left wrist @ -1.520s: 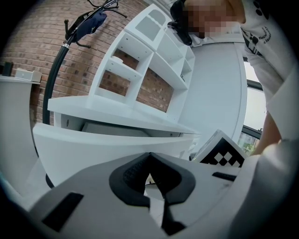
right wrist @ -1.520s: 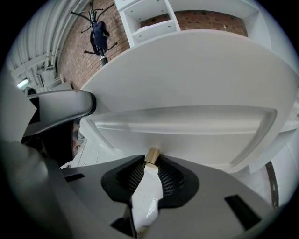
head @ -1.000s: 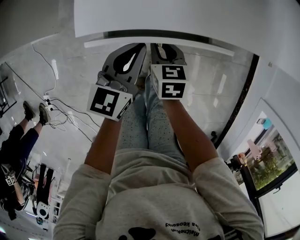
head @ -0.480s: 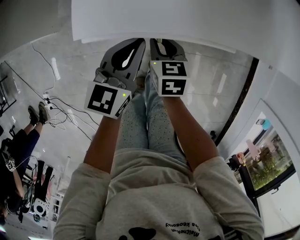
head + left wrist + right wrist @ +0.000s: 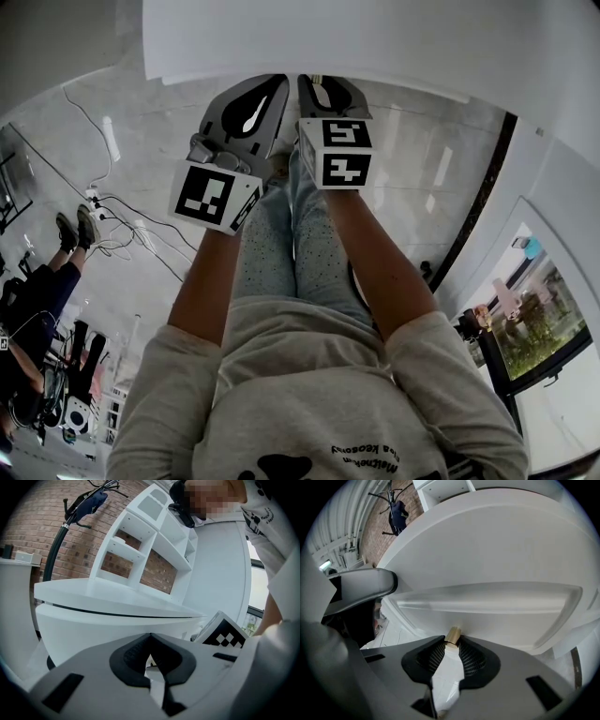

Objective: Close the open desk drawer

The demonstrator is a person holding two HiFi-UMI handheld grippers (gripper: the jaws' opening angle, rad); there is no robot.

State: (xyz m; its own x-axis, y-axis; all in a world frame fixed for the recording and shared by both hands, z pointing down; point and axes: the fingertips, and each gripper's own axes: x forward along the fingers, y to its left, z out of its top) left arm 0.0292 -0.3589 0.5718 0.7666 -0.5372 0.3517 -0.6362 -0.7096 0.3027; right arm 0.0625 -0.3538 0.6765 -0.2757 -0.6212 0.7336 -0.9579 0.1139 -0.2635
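1. Since a second ago the drawer [image 5: 93,630] has slid in. The dark gap under the desk top [image 5: 328,37] in the head view has gone, and both grippers have followed toward the desk's front edge.
2. The drawer's white front now lies just beneath the desk top's front edge, with only a thin dark seam between them.
3. The right gripper [image 5: 451,641] is closed partway on the brass knob [image 5: 453,635] on the drawer's front, with its pads against the knob's sides.
4. The left gripper [image 5: 150,637], just beside the right, has its jaw tips together and holds nothing.
5. A white shelf unit [image 5: 150,541] stands along the desk's back edge, in front of a brick wall [image 5: 33,536].
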